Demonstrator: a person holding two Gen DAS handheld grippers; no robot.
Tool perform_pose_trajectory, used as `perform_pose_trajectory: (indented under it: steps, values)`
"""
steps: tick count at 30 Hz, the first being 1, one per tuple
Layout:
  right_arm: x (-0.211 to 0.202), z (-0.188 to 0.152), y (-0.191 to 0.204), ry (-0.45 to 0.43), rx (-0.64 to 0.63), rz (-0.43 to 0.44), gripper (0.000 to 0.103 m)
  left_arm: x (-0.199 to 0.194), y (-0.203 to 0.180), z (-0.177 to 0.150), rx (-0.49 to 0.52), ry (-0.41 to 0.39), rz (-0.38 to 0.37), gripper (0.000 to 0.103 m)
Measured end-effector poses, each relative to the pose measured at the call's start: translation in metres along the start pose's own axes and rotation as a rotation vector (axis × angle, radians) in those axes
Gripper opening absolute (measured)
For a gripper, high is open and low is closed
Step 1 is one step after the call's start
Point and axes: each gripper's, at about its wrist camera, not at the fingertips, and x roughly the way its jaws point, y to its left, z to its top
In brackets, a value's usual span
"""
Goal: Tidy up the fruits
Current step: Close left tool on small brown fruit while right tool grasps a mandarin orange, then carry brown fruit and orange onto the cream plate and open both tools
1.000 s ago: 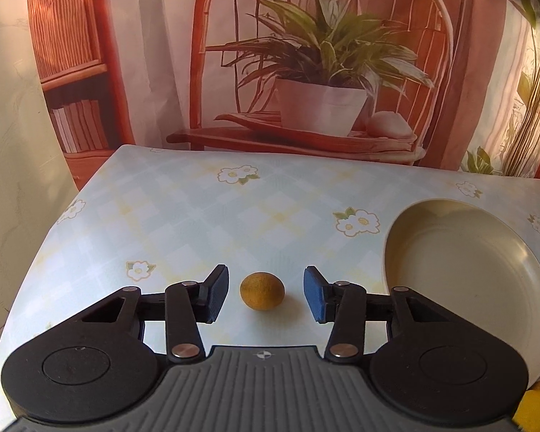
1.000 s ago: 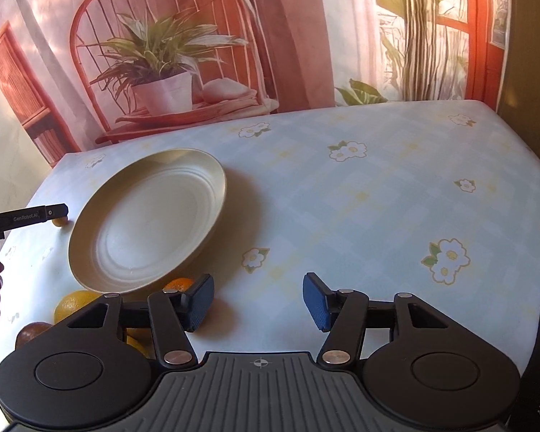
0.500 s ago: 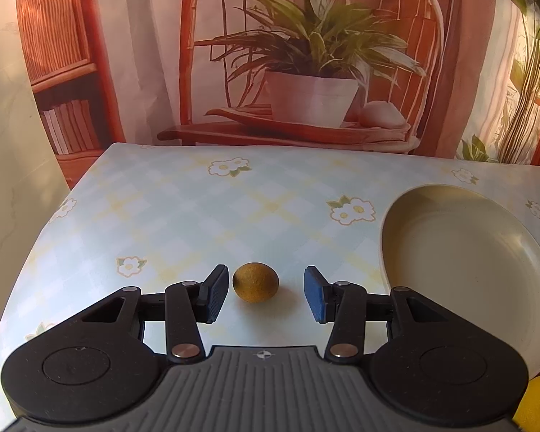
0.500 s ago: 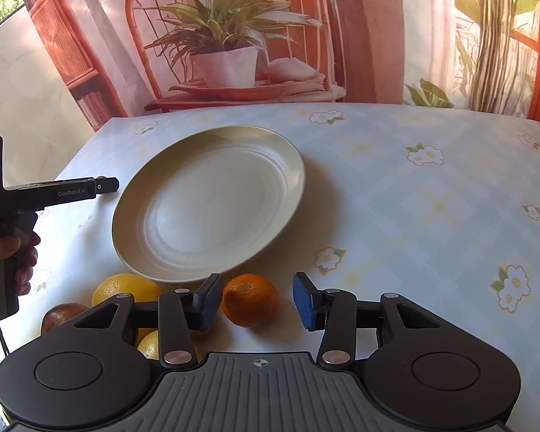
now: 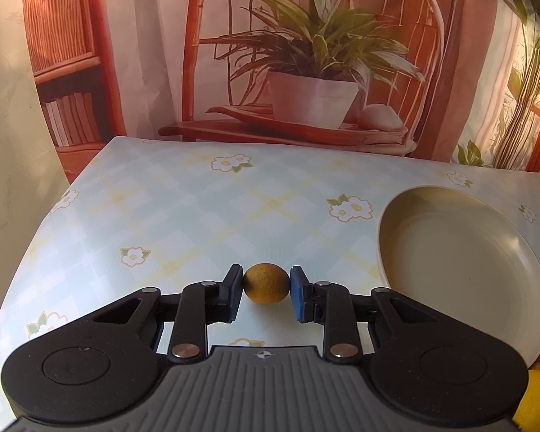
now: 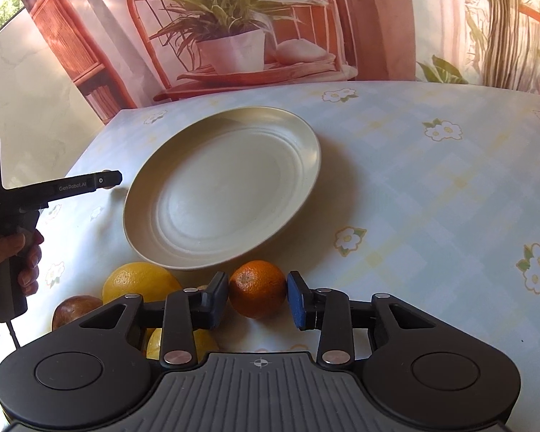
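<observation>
A small brown-yellow fruit [image 5: 266, 283] rests on the flowered tablecloth. My left gripper [image 5: 266, 289] has its jaws closing on it, with both pads against its sides. In the right wrist view an orange [image 6: 257, 288] sits just in front of the cream plate [image 6: 226, 194]. My right gripper [image 6: 258, 297] has its jaws closing on the orange, and the pads touch it left and right. The plate holds nothing. The left gripper [image 6: 108, 180] also shows from the side there, left of the plate, with a hand [image 6: 18, 252] on its handle.
A large yellow citrus [image 6: 136, 282], a second yellow fruit [image 6: 154, 345] and a dark reddish fruit [image 6: 73, 307] lie left of the orange by the plate's near rim. The plate [image 5: 450, 252] is right of the left gripper. A printed backdrop stands behind the table.
The left jaws came together on the small brown-yellow fruit. The right gripper swung left from bare cloth to the orange and its jaws closed on it.
</observation>
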Motion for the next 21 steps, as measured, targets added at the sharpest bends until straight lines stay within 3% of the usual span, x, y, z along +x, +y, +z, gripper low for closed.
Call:
perform_pose_trajectory:
  steps: [11,17,21]
  values:
    - [-0.018,0.001,-0.006,-0.056,0.006,-0.045,0.032,-0.044,-0.021,-0.003,0.076,-0.054,-0.073,0.030]
    - [-0.030,0.025,-0.006,-0.117,-0.026,-0.041,0.032,-0.054,-0.053,0.010,0.165,-0.112,-0.136,0.030]
    - [-0.024,0.048,-0.003,-0.158,-0.083,-0.032,0.032,-0.040,-0.073,0.017,0.197,-0.097,-0.189,0.030]
